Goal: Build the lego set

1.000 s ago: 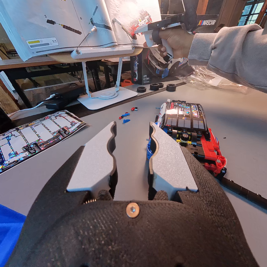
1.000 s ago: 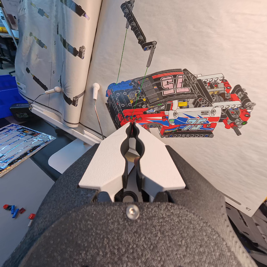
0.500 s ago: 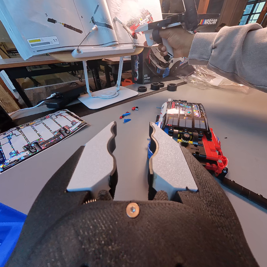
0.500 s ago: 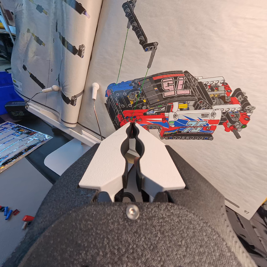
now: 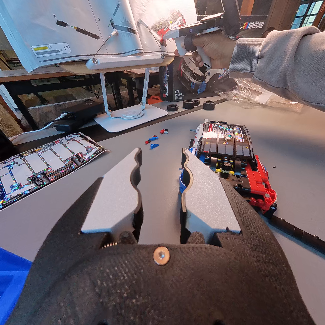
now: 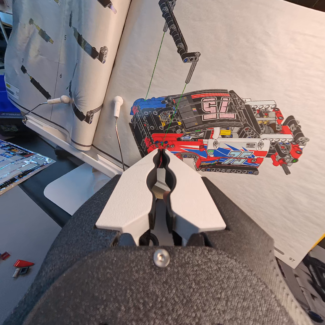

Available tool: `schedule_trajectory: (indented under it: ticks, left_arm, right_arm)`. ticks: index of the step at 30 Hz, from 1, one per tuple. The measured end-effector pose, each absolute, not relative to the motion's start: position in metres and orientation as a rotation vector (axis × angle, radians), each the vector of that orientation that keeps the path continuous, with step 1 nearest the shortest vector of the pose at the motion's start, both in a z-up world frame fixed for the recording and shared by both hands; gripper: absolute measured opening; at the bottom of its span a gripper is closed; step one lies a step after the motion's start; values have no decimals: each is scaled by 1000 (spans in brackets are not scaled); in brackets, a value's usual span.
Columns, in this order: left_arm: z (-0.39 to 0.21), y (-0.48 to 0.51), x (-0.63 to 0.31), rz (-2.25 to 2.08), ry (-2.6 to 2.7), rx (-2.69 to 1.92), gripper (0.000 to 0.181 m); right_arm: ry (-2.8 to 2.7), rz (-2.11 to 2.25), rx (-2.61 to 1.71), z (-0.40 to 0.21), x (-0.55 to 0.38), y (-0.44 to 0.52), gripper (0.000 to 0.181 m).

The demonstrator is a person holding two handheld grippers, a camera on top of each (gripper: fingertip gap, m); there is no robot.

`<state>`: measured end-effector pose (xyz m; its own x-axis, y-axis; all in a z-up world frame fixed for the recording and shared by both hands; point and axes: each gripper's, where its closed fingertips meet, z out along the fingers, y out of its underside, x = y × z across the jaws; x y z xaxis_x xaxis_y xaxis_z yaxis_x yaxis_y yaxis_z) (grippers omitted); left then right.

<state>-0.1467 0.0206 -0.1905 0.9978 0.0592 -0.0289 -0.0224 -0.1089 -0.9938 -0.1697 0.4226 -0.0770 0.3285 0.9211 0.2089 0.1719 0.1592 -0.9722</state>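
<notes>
Lego car, black-roofed with red and blue body (image 5: 228, 158), on grey table (image 5: 290, 140) just right of left gripper (image 5: 161, 154), jaws apart, empty | right gripper (image 6: 161, 151) tips closed against open instruction booklet page (image 6: 246, 61) on white stand (image 5: 130, 114)

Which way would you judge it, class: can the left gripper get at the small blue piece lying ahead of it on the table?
Probably yes: the left gripper is open, and bare table separates it from the blue piece.

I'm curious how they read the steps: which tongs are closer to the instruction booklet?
Right. The right tongs have their closed tips up against the instruction booklet page; the left tongs hover open over the table, well short of it.
</notes>
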Motion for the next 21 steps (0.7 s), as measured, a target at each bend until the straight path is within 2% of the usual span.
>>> schedule_trajectory:
  ticks: [21]
  left_arm:
    - [-190, 20, -147, 57, -26, -1682, 43]
  right_arm:
    - [-1143, 772, -1264, -46, -200, 402, 0]
